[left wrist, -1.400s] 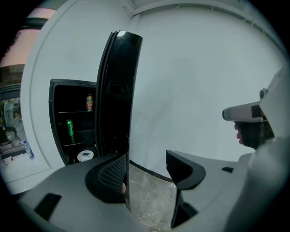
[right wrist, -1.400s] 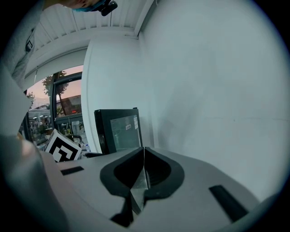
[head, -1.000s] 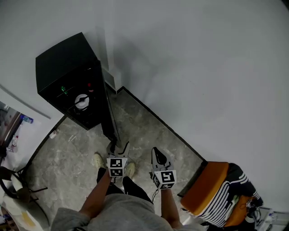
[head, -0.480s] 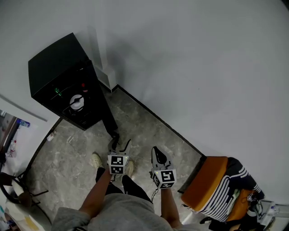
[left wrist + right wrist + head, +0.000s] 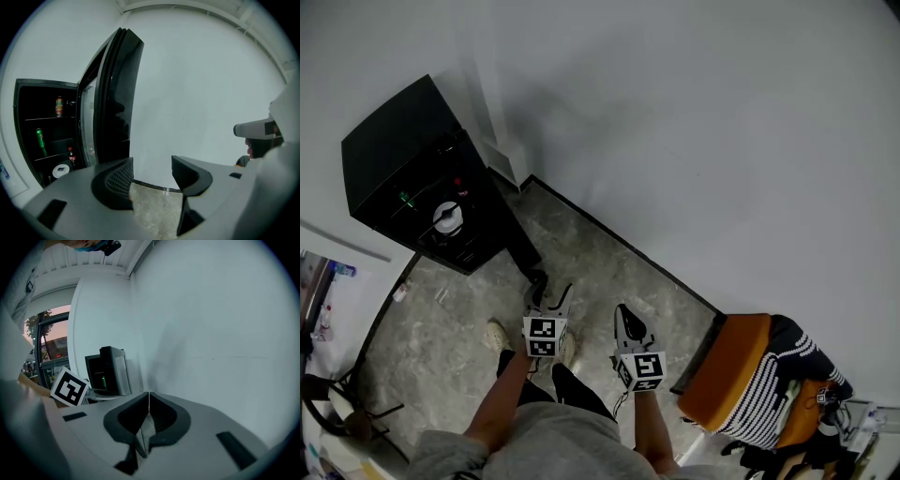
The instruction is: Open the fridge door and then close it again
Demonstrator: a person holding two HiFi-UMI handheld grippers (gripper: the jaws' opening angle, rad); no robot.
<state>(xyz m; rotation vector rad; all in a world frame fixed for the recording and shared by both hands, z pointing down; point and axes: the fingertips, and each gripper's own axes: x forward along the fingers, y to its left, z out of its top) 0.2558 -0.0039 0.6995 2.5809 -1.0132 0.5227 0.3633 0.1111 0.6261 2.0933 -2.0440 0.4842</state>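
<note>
Two grippers logged: we find the left gripper [image 5: 548, 298], jaws spread and empty, near the free edge of the open fridge door [image 5: 511, 234] (upright, ahead and slightly left), closer than the right gripper [image 5: 623, 315], pressed shut on nothing; the fridge [image 5: 398, 159] stands against the wall [image 5: 694, 141].

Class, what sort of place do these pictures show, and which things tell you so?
Probably a plain indoor room, perhaps an office corner: a small black fridge standing open with drink cans inside, a stone-tile floor and bare white walls.
</note>
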